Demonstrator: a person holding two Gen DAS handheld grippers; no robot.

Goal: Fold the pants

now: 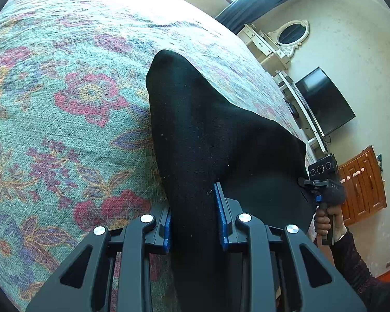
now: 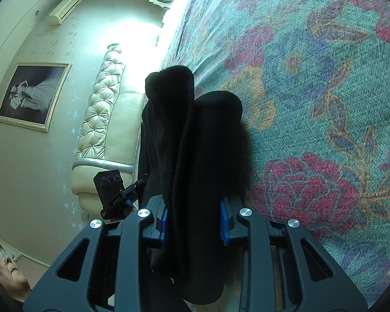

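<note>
Left wrist view: both grippers, left gripper [image 1: 195, 215] and right gripper [image 2: 193, 221], have jaws clamped on black pants [image 1: 208, 130] lifted over the floral bedspread [image 1: 65, 104]; seemingly mid-fold, laying down left.

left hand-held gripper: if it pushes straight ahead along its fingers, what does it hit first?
The pants. The left hand-held gripper is already shut on them, and the black cloth fills the line ahead of the fingers. Past the cloth lies the floral bedspread, probably next, though depth is hard to judge.
</note>
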